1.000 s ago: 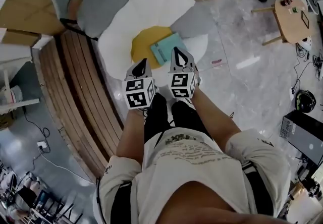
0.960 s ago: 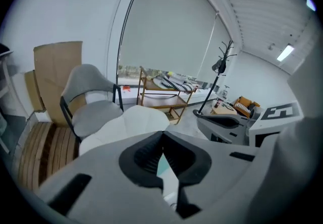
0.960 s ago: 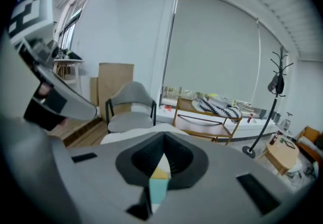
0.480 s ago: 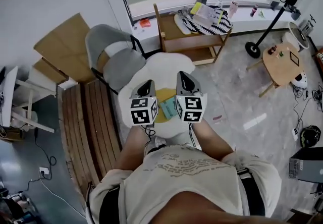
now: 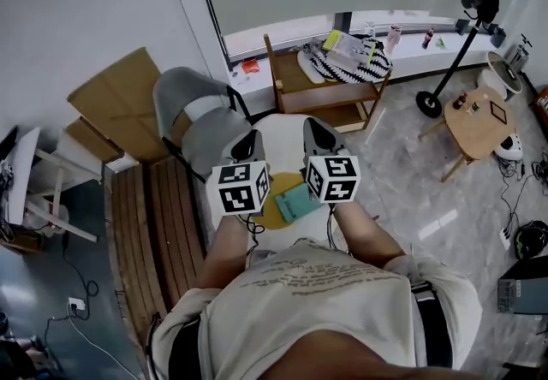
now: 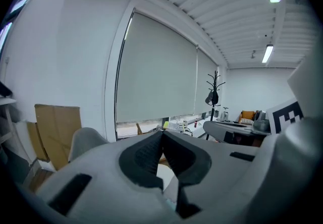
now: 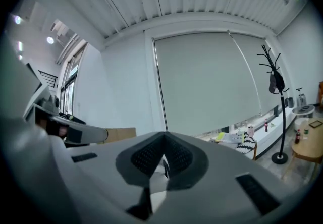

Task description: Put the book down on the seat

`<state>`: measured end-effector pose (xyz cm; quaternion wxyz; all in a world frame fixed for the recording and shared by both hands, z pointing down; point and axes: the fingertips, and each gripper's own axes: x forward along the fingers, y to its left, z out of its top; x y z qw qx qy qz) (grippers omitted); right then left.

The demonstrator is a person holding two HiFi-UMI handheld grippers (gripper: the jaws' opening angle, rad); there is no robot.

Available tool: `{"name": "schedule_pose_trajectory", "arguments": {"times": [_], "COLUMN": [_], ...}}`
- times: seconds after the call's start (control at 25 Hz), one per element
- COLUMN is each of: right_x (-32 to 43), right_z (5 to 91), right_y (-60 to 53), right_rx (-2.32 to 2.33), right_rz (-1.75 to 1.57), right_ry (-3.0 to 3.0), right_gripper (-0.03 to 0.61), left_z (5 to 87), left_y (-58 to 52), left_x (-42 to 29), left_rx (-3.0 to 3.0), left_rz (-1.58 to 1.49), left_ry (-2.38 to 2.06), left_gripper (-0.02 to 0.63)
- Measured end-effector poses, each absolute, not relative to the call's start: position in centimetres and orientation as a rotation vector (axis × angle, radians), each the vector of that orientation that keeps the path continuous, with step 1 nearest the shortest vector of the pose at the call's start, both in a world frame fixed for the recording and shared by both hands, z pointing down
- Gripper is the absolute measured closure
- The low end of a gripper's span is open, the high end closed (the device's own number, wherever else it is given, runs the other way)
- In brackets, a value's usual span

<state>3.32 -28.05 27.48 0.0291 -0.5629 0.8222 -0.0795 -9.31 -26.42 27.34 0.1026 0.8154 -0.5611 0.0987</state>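
A teal book [image 5: 298,202] lies flat on the yellow centre [image 5: 272,214] of a white flower-shaped seat [image 5: 276,132] on the floor. Both grippers hang high above it, side by side and pointing away from me. In the head view my left gripper [image 5: 249,145] is shut and holds nothing, and its pads meet in the left gripper view [image 6: 162,135]. My right gripper [image 5: 315,135] is also shut and empty, with its tips together in the right gripper view [image 7: 164,138]. The two marker cubes hide part of the seat.
A grey chair [image 5: 199,117] stands left of the seat, a wooden shelf unit [image 5: 318,83] with papers behind it. Wooden slats [image 5: 150,216] lie on the left, cardboard [image 5: 111,104] leans on the wall. A small round table [image 5: 479,117] and a coat stand [image 5: 469,27] are at right.
Both grippers have risen from just above the book to well above the seat, staying shut. The book has stayed on the yellow centre. The head view now takes in more of the room.
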Motion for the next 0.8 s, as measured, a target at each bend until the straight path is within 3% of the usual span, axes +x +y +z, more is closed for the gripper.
{"name": "schedule_pose_trajectory", "arguments": {"times": [0.8], "right_x": [5.8], "right_z": [28.4], "right_y": [-27.2], "right_rx": [-1.731], "right_rz": [-0.274], "right_ry": [2.518], "right_gripper": [0.552], "left_z": [28.2], "left_y": [-25.6], "left_x": [-6.7], "left_rx": [2.411], "left_rz": [0.339], "left_ry": [-1.639], "left_gripper": [0.594]}}
